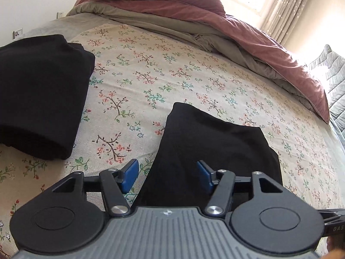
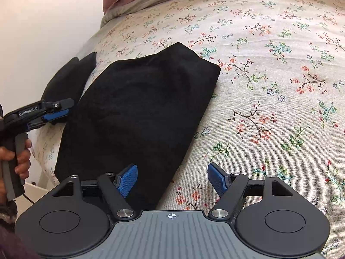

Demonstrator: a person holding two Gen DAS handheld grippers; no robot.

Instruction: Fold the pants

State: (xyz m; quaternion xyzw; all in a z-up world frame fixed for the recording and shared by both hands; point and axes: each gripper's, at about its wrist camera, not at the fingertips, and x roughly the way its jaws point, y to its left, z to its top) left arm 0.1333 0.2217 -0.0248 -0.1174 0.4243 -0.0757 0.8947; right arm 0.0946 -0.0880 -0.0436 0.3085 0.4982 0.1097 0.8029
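Note:
Folded black pants (image 1: 215, 151) lie on the floral bedsheet (image 1: 151, 75), just ahead of my left gripper (image 1: 167, 173), which is open and empty above their near left edge. In the right wrist view the same pants (image 2: 138, 112) lie left of centre. My right gripper (image 2: 172, 180) is open and empty over their near right edge and the sheet (image 2: 269, 86). The left gripper (image 2: 56, 114) shows there at the pants' left side, held by a hand.
A second folded black garment (image 1: 41, 95) lies on the bed to the left; it also shows in the right wrist view (image 2: 69, 75). A pink-and-grey duvet (image 1: 194, 15) is bunched along the far side. A grey quilt (image 1: 332, 75) is at right. The bed edge and wall are at left.

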